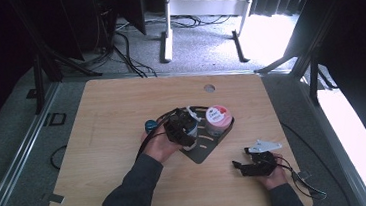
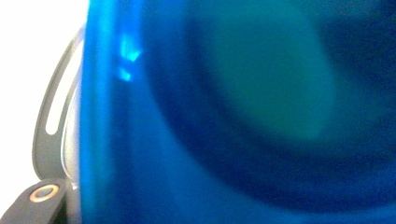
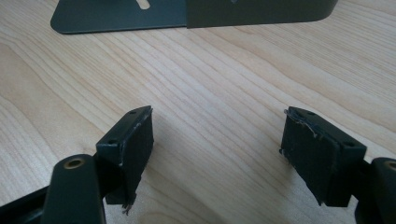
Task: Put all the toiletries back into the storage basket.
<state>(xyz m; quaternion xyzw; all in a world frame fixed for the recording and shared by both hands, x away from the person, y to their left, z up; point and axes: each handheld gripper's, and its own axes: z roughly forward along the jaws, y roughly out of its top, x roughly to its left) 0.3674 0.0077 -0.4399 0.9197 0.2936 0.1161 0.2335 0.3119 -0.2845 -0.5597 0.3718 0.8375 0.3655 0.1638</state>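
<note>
My left tongs (image 1: 185,128) are clenched round a blue cup (image 2: 233,116), held at the dark tray (image 1: 203,151) mid-table just beside the pink tub (image 1: 217,120); my right tongs (image 3: 217,149) rest released on the bare table (image 3: 210,84), nothing between the jaws. The cup looks like light, stiff, smooth plastic, likely slippery, so I'd grip across its side wall, firm but not crushing. I can't tell which way its mouth points.
</note>
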